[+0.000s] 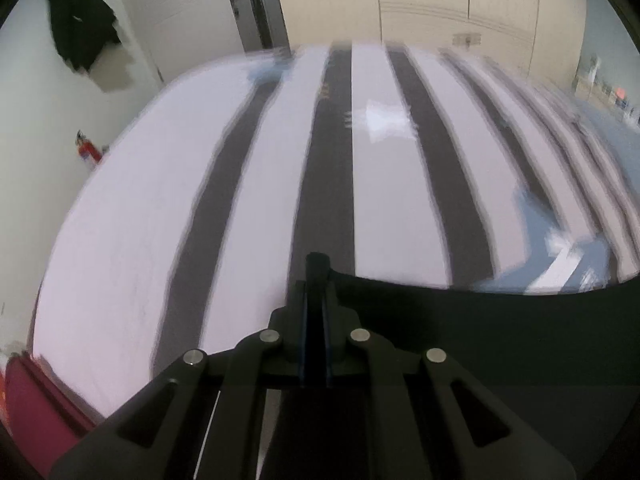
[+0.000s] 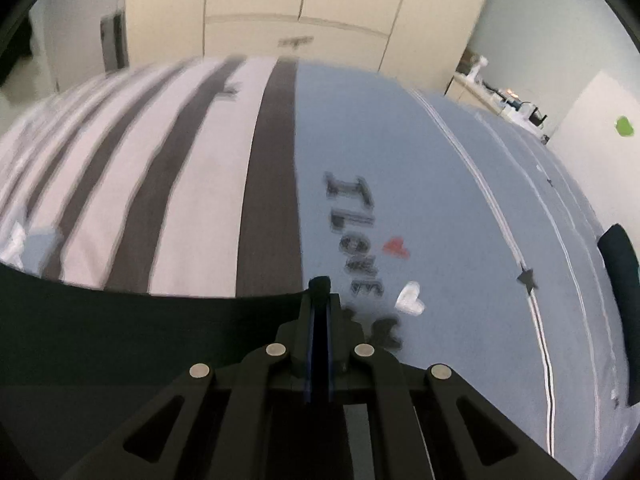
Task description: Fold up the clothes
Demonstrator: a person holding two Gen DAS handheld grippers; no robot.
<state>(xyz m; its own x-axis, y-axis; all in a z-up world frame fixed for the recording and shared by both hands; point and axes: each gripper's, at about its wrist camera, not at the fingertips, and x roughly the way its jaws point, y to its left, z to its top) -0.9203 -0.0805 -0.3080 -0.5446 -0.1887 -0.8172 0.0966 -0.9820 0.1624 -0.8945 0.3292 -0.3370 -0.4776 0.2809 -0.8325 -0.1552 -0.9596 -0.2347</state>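
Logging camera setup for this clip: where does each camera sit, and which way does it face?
Left wrist: on the left gripper, looking forward over a striped bedspread towards cupboards; only the shut fingers show, pinching a dark garment.
Right wrist: on the right gripper, facing the bedspread's blue lettered part; its shut fingers pinch the garment too.
Shared: garment, bedspread, cupboards.

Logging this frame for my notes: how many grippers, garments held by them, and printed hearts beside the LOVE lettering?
Grippers: 2, left gripper, right gripper
Black garment: 1
Printed hearts: 2, red heart, white heart
Total: 5
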